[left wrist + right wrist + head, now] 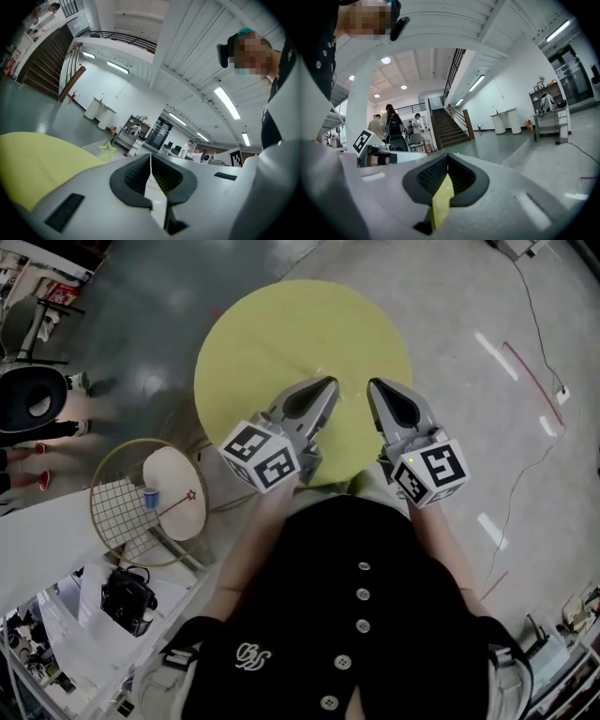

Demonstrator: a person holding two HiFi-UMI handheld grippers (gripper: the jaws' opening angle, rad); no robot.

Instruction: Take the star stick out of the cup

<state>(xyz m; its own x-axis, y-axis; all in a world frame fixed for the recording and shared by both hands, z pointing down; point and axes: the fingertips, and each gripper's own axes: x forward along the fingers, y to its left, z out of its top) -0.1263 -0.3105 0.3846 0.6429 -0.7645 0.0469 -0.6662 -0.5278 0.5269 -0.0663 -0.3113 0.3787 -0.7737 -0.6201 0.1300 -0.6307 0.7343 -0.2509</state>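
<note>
The left gripper (328, 383) and right gripper (374, 385) hover over the yellow surface (281, 334), fingers (133, 178) clenched, empty. Well apart, the star stick (176, 503) leans in the cup (150, 498).

Round table (281, 334): straight ahead.
Small stand (178, 470): left of round table.
Cup (150, 497): on small stand.
Star stick (178, 503): in cup.

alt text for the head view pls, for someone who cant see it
Seen from above, a person holds the left gripper and right gripper, jaws shut and empty, over a round yellow table. Down to the left, a blue cup with the star stick in it stands on a small white round top.
</note>
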